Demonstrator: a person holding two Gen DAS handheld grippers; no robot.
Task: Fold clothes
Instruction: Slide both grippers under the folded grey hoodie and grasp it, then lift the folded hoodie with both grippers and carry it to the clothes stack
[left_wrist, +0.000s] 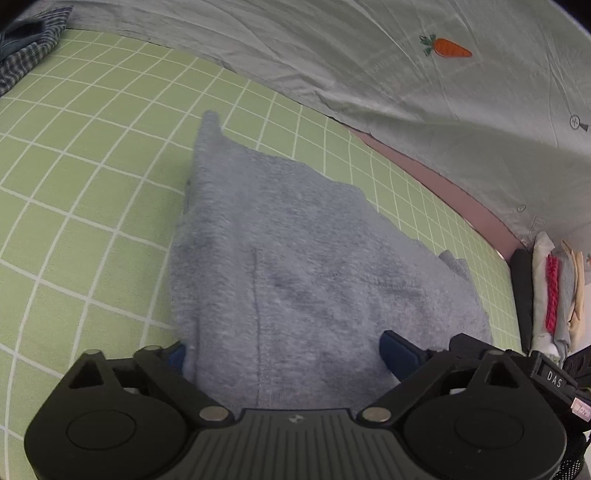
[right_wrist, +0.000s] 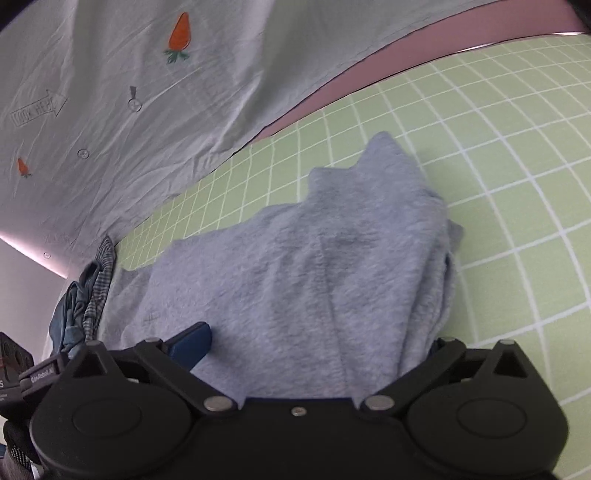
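Note:
A grey fleece garment (left_wrist: 288, 251) lies folded in a thick bundle on the green grid-patterned sheet (left_wrist: 92, 184). My left gripper (left_wrist: 284, 349) is open, straddling the garment's near end. Its left blue pad (left_wrist: 176, 356) sits at the cloth's edge and its right blue pad (left_wrist: 400, 350) rests on top. In the right wrist view the same garment (right_wrist: 314, 266) fills the middle. My right gripper (right_wrist: 317, 341) stands wide open over it. Its left pad (right_wrist: 192, 343) lies on the fleece, and the right fingertip is hidden under a fold.
A pale quilt with carrot prints (left_wrist: 443, 48) (right_wrist: 177, 33) borders the far side of the sheet, with a pink strip (left_wrist: 424, 177) beneath it. Blue plaid clothing (left_wrist: 22, 48) (right_wrist: 85, 295) lies in a heap at one end. A stack of folded clothes (left_wrist: 554, 288) stands at the other.

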